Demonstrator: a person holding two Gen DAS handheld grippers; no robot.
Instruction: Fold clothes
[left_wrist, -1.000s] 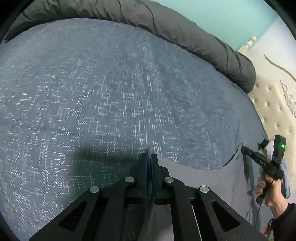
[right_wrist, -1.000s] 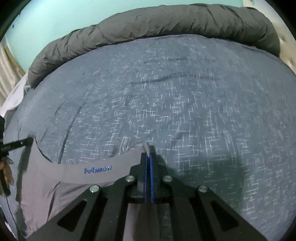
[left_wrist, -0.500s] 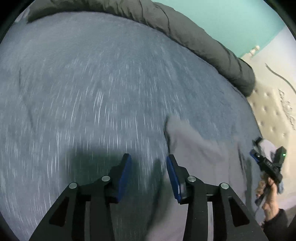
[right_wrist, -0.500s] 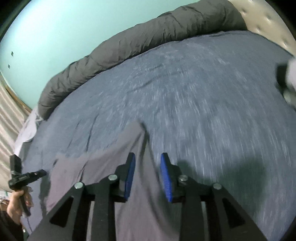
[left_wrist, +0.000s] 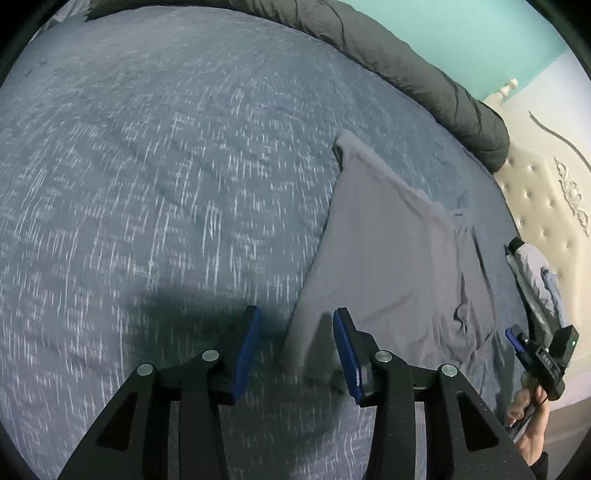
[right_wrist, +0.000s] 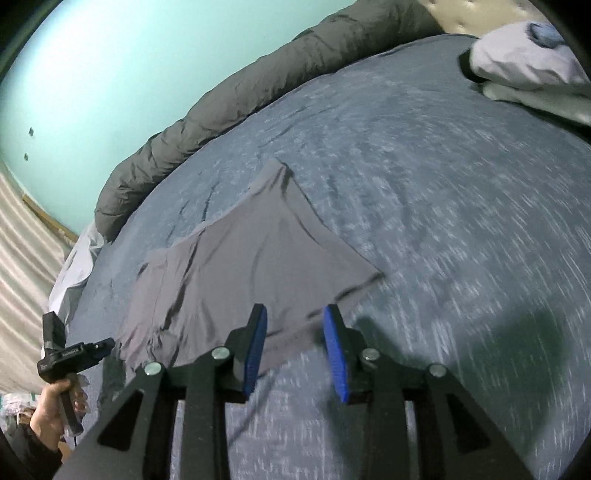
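One big bed fills both views, with a blue sheet flecked with white. A dark rolled blanket runs along its far edge, by the green wall. A padded cream headboard stands at one end, and a small pile of pale clothes lies on the bed near it.

The grey shorts lie spread out on the bed, near its front edge. They look flat, with a few wrinkles, and no fold shows yet. I think the laying-out is done and all the folding is left, but part of the cloth is blurred.

The left gripper is wide open and holds nothing; its blue pads hang over the near end of the shorts. The right gripper is wide open too, empty, over the other side of the shorts.

A tiny blue mark sits on the shorts' band, too small to read. White letters on the right gripper's side are too small as well.
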